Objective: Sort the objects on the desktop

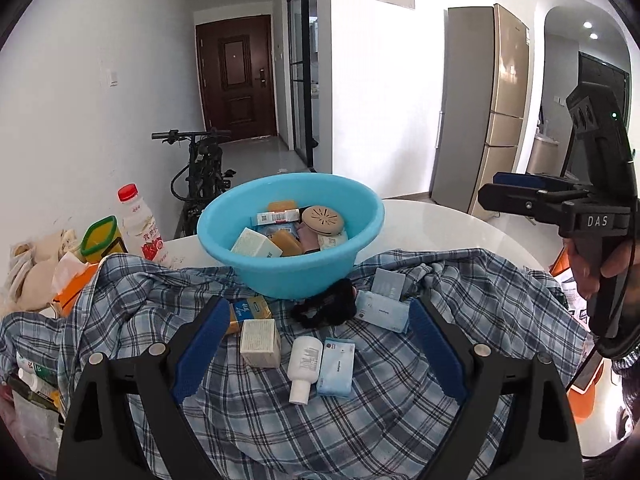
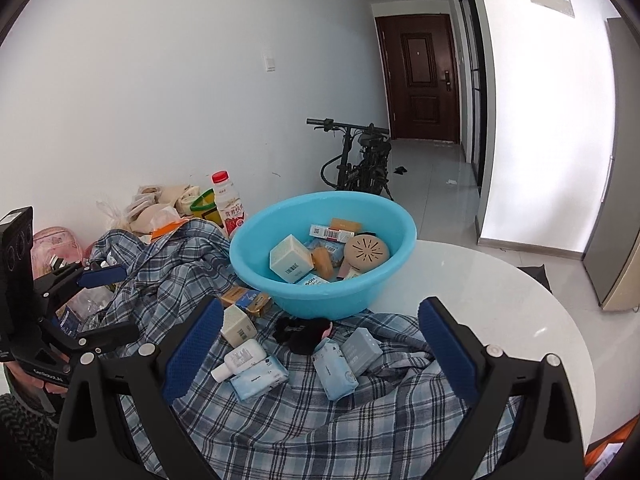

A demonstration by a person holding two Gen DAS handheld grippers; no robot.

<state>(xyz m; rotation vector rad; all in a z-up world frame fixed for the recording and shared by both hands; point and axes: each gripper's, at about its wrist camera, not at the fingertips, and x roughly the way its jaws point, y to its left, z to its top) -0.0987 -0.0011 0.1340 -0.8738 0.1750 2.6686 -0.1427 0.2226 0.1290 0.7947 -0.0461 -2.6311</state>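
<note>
Both tools are empty and poised over the items left to sort, so the step in hand appears to be choosing the next pick. The left gripper point(image 1: 316, 344) has its jaws spread wide with nothing between the pads; directly ahead of it on the plaid shirt point(image 1: 360, 420) lie a white bottle point(image 1: 305, 366), a pale blue tissue pack point(image 1: 336, 367) touching it on the right, and a cream box point(image 1: 261, 343) just inside the left finger. The right gripper point(image 2: 320, 348) is likewise wide and empty, with another tissue pack point(image 2: 334, 369) and a grey-blue box point(image 2: 361, 351) ahead between its fingers. The blue basin point(image 1: 288, 272) sits beyond both tools, already holding several boxes and bars. A black hair tie point(image 1: 326, 306) lies just short of the basin. Both tools pitch moderately downward toward the cloth, hovering clear of it. The next move probably calls for lowering one tool astride a single item; the bottle and pack touch, so a clean straddle needs care.
</note>
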